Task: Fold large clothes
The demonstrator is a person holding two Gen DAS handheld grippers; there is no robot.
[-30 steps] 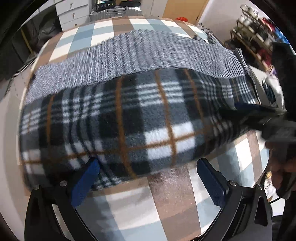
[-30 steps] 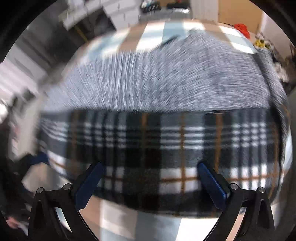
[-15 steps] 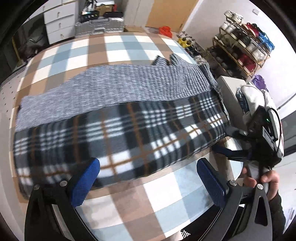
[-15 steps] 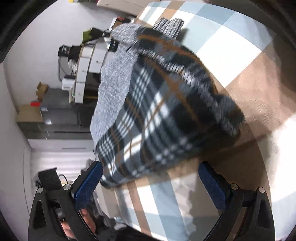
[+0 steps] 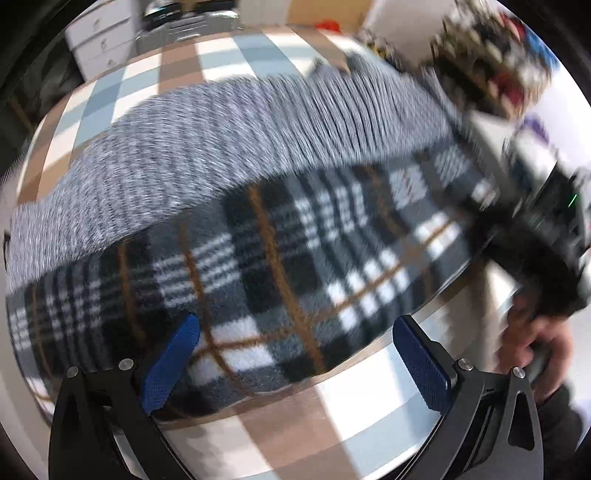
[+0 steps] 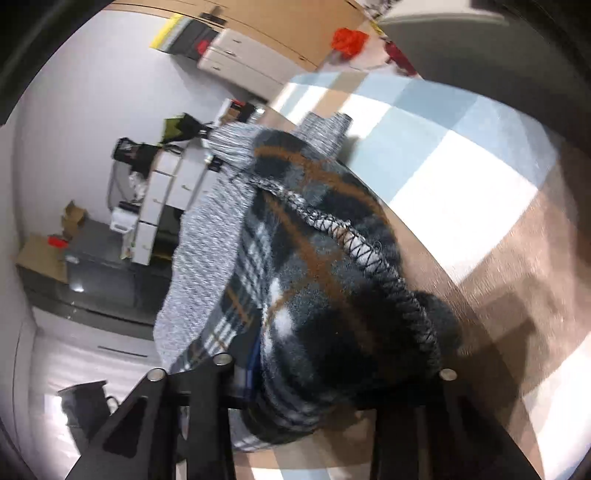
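Note:
A large garment, black-and-white plaid fleece (image 5: 280,266) with a grey knit side (image 5: 207,147), lies folded lengthwise on the checked tablecloth (image 5: 295,435). My left gripper (image 5: 295,365) hovers open over its near edge; the left blue pad (image 5: 173,365) overlaps the plaid and the right pad (image 5: 421,365) is over bare cloth. My right gripper (image 6: 332,369) is at the garment's right end, its jaws closing with the stitched plaid corner (image 6: 351,295) bunched between them. In the left wrist view that gripper (image 5: 546,236) shows at the right, held by a hand (image 5: 535,332).
The table's right edge (image 5: 480,277) runs just beyond the garment's end. White drawers (image 5: 99,33) and a suitcase stand behind the table, and a cluttered shelf (image 5: 491,55) at the back right. In the right wrist view, drawers (image 6: 166,199) and a dark cabinet (image 6: 92,273) stand at the left.
The right gripper's jaws have come together around the plaid corner, which now bunches between them. The left gripper has shifted closer over the garment's near edge; its view is blurred.

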